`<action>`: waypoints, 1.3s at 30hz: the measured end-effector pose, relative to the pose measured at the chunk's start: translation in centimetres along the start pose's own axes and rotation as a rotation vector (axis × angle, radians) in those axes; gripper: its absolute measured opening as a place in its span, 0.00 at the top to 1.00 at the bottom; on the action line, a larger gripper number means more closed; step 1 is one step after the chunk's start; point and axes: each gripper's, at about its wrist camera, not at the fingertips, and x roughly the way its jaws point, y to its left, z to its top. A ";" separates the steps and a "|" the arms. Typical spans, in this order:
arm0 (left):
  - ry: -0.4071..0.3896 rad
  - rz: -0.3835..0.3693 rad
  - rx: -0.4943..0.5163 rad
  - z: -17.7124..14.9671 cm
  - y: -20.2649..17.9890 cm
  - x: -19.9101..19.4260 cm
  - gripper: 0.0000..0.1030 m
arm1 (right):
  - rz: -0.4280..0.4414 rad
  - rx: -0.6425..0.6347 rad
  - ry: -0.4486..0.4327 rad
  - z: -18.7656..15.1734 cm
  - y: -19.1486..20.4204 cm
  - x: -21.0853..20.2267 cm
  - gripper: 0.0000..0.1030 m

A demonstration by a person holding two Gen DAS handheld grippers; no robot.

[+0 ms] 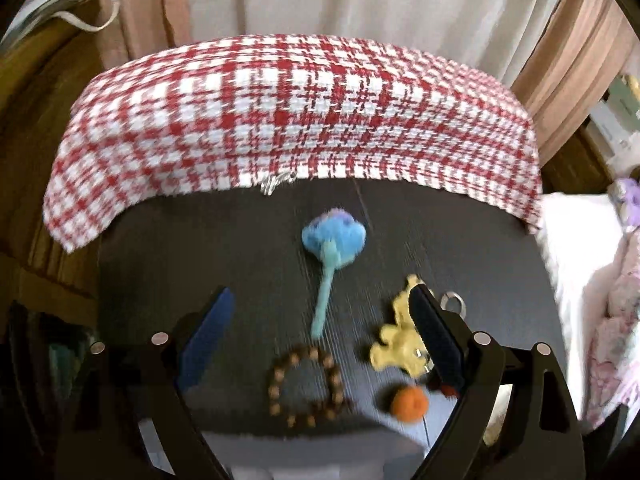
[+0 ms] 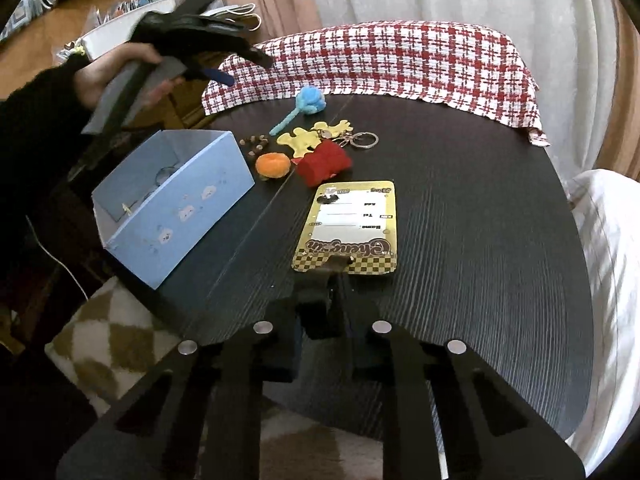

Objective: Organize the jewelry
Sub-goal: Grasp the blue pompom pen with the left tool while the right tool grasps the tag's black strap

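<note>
On the dark table [image 2: 460, 208] lie a blue plush charm [image 1: 334, 240], a brown bead bracelet [image 1: 306, 386], a yellow figure keychain [image 1: 394, 340] and an orange pompom [image 1: 409, 403]. My left gripper [image 1: 322, 300] is open and empty, held above these items. It also shows in the right wrist view [image 2: 224, 68], raised over the open light blue box [image 2: 172, 204]. A red plush piece [image 2: 326, 164] lies by the keychain [image 2: 304, 140]. My right gripper [image 2: 326, 280] is shut on the edge of a gold luggage-tag card [image 2: 348, 228].
A red and white checked cloth [image 1: 296, 120] covers the table's far edge. Curtains hang behind. White bedding [image 2: 612, 260] is to the right. A patterned cushion [image 2: 112, 340] lies below the table's left edge. A key ring [image 2: 364, 140] lies beside the keychain.
</note>
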 end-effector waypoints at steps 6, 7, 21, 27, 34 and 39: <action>0.092 -0.001 0.003 2.4 -1.4 5.1 0.13 | -0.001 0.054 0.027 -0.4 -1.0 0.5 0.89; 0.115 0.017 0.004 2.7 -1.6 6.0 0.13 | -0.003 0.057 0.027 -0.4 -1.1 0.4 0.89; 0.158 0.090 -0.059 4.1 -1.3 10.4 0.15 | 0.004 0.047 0.054 -0.6 -1.3 0.8 0.89; 0.169 0.124 0.006 3.5 -0.5 10.9 0.40 | -0.012 0.031 0.061 -0.6 -0.9 0.9 0.89; 0.148 0.130 0.065 2.7 -1.6 10.8 0.51 | -0.041 -0.004 0.057 -0.4 -0.5 0.8 0.89; 0.070 0.115 0.073 1.4 -2.7 8.2 0.51 | -0.077 -0.029 0.026 0.1 -0.2 0.3 0.89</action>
